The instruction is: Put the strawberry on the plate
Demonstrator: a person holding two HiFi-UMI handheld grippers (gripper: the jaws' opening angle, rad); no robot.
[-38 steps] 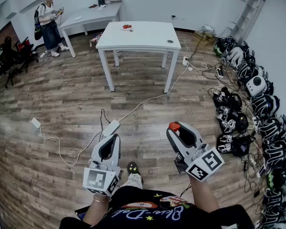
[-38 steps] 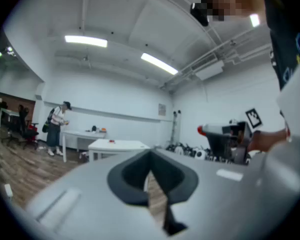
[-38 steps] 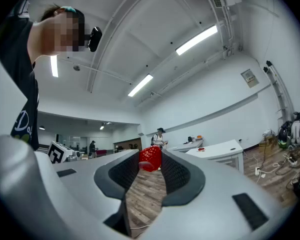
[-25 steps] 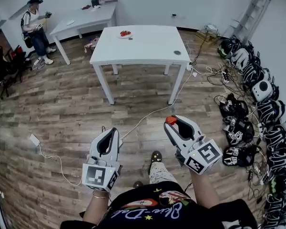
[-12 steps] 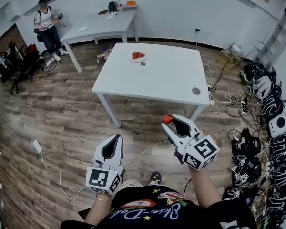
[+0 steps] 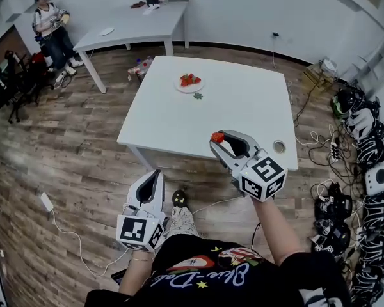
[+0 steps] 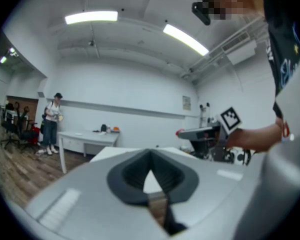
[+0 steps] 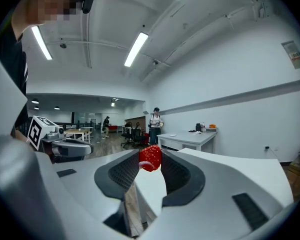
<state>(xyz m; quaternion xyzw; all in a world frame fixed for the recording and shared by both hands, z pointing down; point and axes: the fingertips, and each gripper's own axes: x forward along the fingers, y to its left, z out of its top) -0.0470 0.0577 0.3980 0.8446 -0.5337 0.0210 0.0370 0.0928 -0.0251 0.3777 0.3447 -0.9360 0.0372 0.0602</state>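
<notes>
- The red strawberry (image 8: pixel 150 158) is pinched at the tips of the right gripper (image 6: pixel 219 141). The jaws stand fairly wide, pressing on its two sides.
- The fruit hangs in the air above the near edge of the white rectangular table (image 6: pixel 179 120), right of that edge's middle.
- The small round white plate (image 6: pixel 189 85) sits toward the table's far side, well apart from the held fruit, with red berries on it. A small green scrap (image 6: pixel 198 96) lies just beside it.
- A small round ring (image 6: pixel 279 147) lies by the table's near right corner.
- The left gripper (image 6: pixel 155 174) hovers off the table's near edge, over the wood-plank floor (image 6: pixel 64 146). Its tips are closed together and hold nothing.
- Beyond the table's far left corner stands a long pale second table (image 6: pixel 134 24) by the white wall, with a standing person (image 6: pixel 51 27) at its left end.
- Right of the table, dark headsets (image 6: pixel 365 165) line the floor; white cables (image 6: pixel 70 226) trail to its left.
</notes>
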